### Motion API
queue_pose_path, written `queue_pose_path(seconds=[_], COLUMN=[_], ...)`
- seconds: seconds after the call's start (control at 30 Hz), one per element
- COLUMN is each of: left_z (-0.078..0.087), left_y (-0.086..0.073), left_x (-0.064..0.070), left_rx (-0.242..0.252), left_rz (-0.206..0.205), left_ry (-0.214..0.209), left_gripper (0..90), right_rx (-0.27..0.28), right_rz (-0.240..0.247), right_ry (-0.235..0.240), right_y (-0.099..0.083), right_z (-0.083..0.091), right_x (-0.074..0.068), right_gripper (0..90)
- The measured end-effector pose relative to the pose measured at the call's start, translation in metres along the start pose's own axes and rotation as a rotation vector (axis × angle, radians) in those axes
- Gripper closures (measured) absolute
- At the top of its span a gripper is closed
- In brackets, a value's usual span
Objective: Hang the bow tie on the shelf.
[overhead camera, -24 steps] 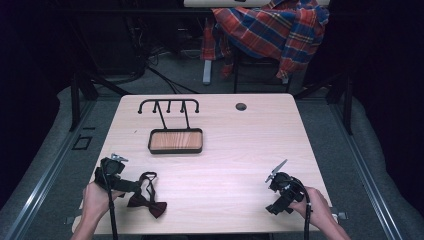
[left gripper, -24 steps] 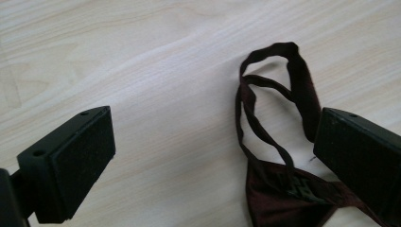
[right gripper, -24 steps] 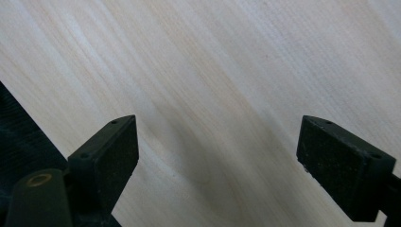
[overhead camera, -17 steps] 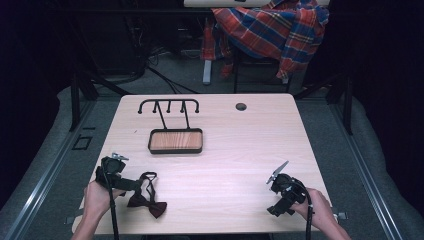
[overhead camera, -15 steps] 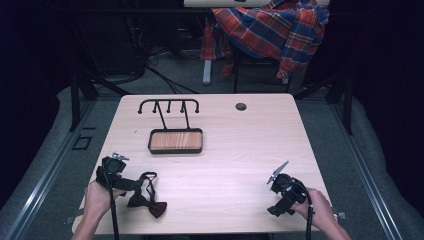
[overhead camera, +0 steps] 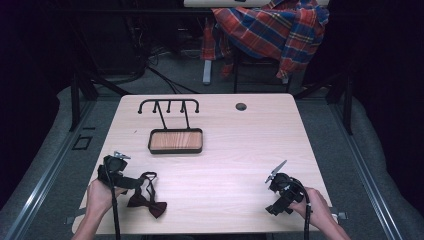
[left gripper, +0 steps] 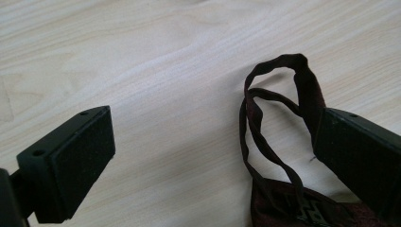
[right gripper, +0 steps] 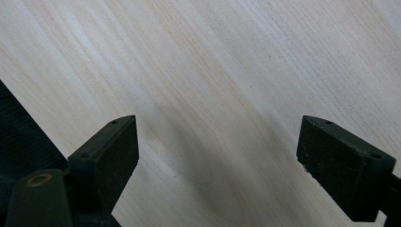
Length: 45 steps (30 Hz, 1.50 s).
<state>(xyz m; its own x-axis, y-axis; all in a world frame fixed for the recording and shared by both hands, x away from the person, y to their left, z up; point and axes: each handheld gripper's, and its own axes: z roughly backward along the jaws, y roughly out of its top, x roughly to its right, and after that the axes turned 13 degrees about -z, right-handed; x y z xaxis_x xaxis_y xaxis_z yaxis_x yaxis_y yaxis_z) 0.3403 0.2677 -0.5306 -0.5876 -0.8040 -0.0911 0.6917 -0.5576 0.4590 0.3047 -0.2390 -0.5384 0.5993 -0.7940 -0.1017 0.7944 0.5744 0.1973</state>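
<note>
Dark-red bow tie (overhead camera: 148,202) lies unmoved beside the wide-open left hand-held gripper (overhead camera: 134,183); the right hand-held gripper (overhead camera: 273,206), also released, has edged back.

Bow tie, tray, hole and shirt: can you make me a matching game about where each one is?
Things:
1. bow tie
2. tray
3. hole
4. shirt

Places:
A. over a chair behind the table
B. near the table's far edge
C. by the left gripper, at the near left corner
D. under the hook rack, middle of the table

Pairs: 1-C, 2-D, 3-B, 4-A
</note>
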Motion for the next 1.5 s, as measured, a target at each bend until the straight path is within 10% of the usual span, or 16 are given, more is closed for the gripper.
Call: queue_pose_path(seconds=[0.23,0.4,1.5], left_z=[-0.004,-0.014,-0.030], left_y=[0.005,0.017,0.025], left_x=[0.006,0.014,0.023], left_rx=[-0.022,-0.052,-0.115], left_rz=[-0.030,-0.148,-0.252], left_ry=[0.023,-0.014,-0.024], left_gripper=[0.5,8.6,69.9], right_rx=[0.000,-0.006,-0.015], right_rz=[0.011,0.013,0.023], right_ry=[-0.004,-0.017,-0.047], right_y=[-0.002,-0.002,-0.007], right_z=[0.001,0.001,0.003], right_x=[-0.004,-0.005,-0.009], right_gripper=[13.3,13.3,13.4])
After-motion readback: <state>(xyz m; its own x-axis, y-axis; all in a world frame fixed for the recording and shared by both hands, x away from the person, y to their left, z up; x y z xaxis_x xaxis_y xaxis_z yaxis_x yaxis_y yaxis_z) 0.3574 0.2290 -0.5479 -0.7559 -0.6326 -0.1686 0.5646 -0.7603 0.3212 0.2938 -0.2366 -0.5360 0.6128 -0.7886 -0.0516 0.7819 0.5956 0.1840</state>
